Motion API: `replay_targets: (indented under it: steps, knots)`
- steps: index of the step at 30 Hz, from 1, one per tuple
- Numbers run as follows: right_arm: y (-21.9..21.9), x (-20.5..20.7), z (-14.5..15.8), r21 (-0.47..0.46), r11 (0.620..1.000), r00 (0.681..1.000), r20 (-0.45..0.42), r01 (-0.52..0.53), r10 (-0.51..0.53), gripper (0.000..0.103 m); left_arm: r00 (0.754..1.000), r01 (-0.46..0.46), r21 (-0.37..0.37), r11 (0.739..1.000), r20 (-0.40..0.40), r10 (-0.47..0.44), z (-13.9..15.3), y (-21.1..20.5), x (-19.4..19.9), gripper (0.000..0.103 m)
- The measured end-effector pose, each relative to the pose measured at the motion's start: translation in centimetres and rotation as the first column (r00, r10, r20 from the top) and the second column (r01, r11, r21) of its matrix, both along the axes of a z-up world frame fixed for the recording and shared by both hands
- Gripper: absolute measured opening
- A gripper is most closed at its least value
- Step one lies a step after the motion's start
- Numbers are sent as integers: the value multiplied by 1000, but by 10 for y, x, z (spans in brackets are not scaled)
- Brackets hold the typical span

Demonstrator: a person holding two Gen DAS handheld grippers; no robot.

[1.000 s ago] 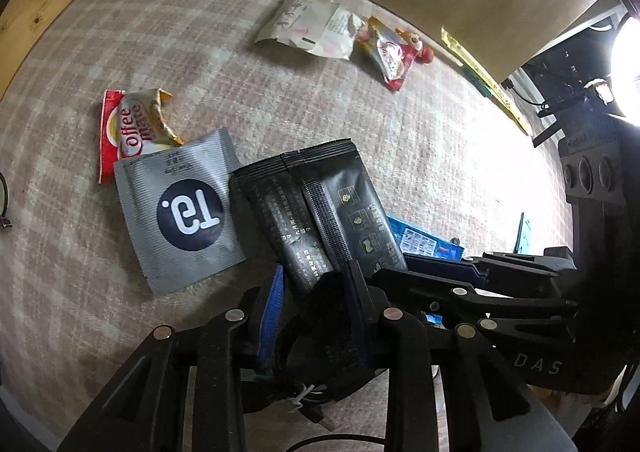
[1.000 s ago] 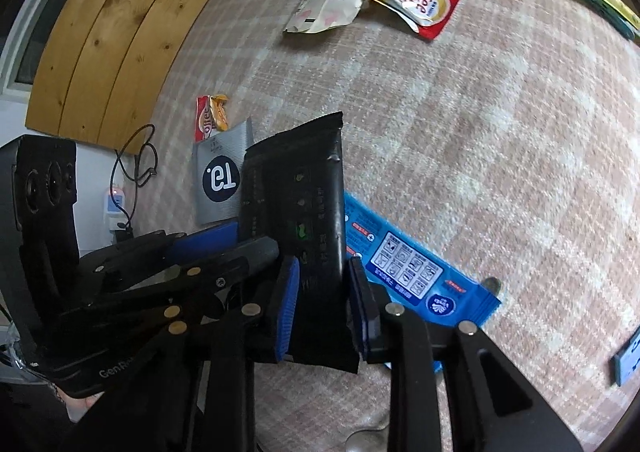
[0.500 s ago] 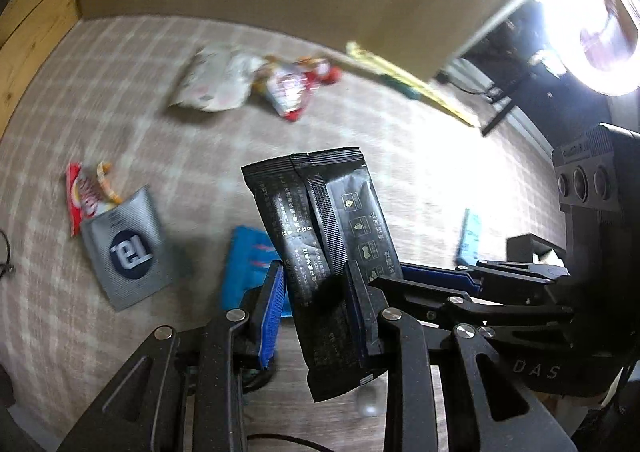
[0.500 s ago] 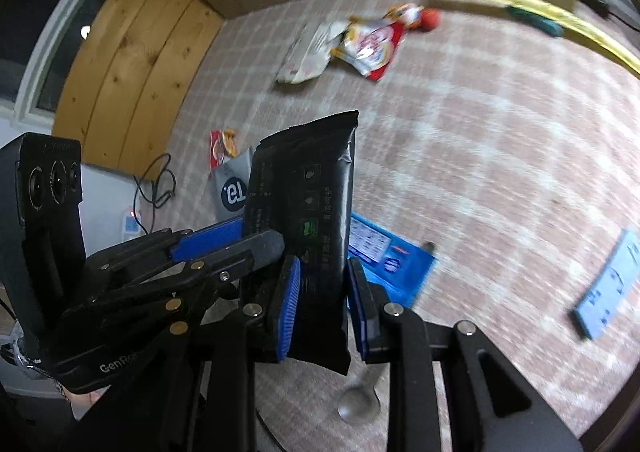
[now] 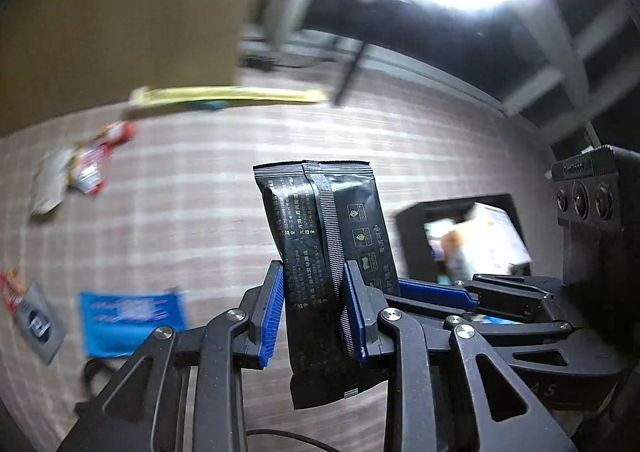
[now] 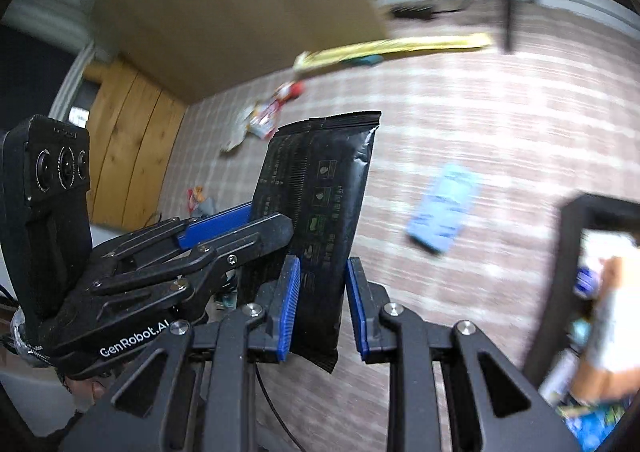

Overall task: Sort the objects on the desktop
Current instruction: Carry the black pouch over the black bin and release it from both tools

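Observation:
A black foil packet with a central back seam hangs upright above the checked tablecloth. My left gripper is shut on its lower half, blue pads on either side. In the right wrist view the same packet sits between the blue pads of my right gripper, which is shut on it too. The right gripper reaches in from the right in the left wrist view, and the left gripper comes in from the left in the right wrist view.
A black bin holding several items stands on the right, also at the right edge of the other view. On the cloth lie a blue packet, a grey sachet, red-white sachets and a yellow strip by the cardboard wall.
Both grippers have lifted the black packet off the cloth and swung right with it. The other sachets have slid left and the black bin has come into view.

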State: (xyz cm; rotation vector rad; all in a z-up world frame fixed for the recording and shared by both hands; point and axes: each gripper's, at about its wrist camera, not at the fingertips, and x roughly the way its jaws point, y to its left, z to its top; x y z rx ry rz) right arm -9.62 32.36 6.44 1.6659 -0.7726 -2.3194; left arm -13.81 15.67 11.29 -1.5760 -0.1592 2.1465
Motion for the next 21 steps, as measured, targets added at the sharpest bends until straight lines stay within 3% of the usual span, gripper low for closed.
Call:
replay_targets:
  steps: [7,15,21]
  knots:
    - [82,71,16,31,980,980,-7,198,-198,25,979,203,15,979,-10,-203,11,107,15,26]
    - [150,148,31,75,925,928,1,372,-374,25,915,402,20,915,-14,-402,20,205,52,26]
    - [185,191,34,92,889,892,12,448,-451,25,872,489,0,872,-9,-489,23,252,73,27]
